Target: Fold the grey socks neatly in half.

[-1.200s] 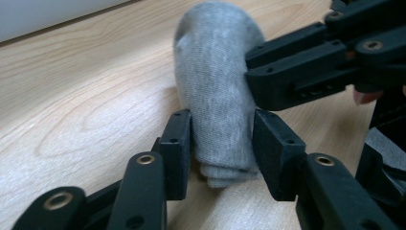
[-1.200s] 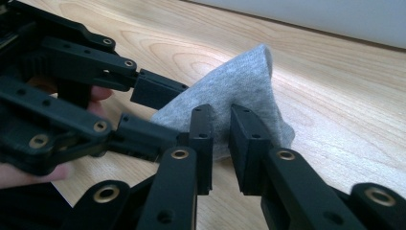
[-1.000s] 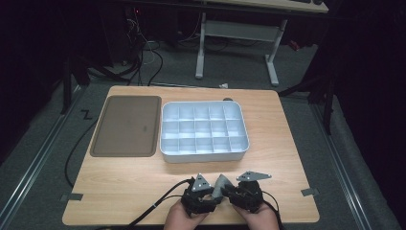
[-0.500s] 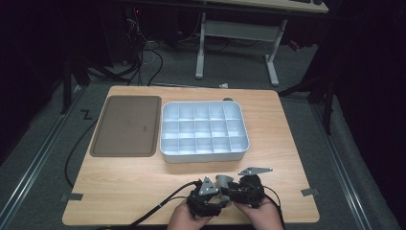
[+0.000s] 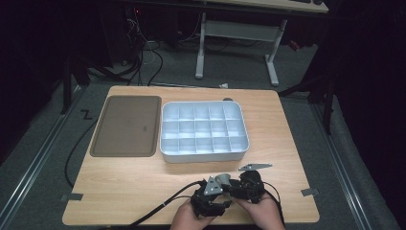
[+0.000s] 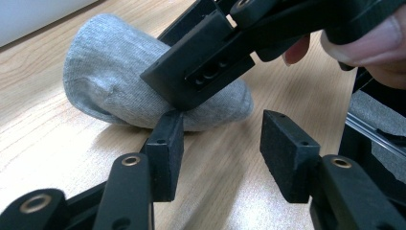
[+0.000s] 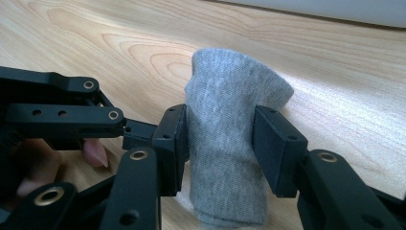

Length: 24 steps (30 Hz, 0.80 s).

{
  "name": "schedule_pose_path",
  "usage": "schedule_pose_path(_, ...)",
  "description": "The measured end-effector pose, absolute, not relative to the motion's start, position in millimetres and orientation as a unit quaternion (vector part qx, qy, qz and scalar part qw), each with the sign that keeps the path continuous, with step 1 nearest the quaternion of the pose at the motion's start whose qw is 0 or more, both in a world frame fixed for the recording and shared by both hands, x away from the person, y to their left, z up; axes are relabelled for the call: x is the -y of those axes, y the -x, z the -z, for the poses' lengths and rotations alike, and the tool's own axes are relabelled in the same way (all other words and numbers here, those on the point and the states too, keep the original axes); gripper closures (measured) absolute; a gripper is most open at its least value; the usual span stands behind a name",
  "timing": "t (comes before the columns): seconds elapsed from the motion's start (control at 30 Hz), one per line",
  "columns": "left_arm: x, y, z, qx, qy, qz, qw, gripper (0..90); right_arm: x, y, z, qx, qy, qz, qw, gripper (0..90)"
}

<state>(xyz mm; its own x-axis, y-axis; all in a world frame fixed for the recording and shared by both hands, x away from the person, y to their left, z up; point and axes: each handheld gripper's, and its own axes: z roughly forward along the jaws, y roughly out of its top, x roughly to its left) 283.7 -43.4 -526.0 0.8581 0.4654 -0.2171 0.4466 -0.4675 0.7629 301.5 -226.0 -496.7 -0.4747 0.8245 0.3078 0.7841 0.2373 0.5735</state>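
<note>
We see the grey sock (image 7: pixel 230 143) lying between the right gripper (image 7: pixel 219 139) pads, jaws just opening; the left gripper (image 6: pixel 222 153) stands open beside it.

The counter (image 5: pixel 143 191) is a light wooden top with rounded corners, standing on a grey carpeted floor (image 5: pixel 43 158) in a dim room whose edges fall into darkness. Behind it stands a second desk (image 5: pixel 239 28) on white metal legs, with a tangle of black cables (image 5: pixel 143 52) on the floor to its left, and a pale metal rail (image 5: pixel 28 177) runs along the floor on the near left. 2 strips of grey tape (image 5: pixel 72 197) mark the counter's near corners, and light falls evenly on the wood from above.
</note>
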Motion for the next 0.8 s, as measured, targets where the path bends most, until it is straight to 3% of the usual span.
schedule_pose_path(0.4, 18.9, -281.8, 526.5, -0.289, -0.848, -0.011, 0.444, 50.9, 224.6, -304.6, 496.7, -0.795, -0.508, -0.33, 0.031, 60.3)
schedule_pose_path(0.8, -63.2, -272.6, 509.7, -0.319, -0.824, -0.058, 0.465, 50.5, 211.1, -308.0, 491.4, -0.828, -0.488, -0.271, 0.047, 57.8)
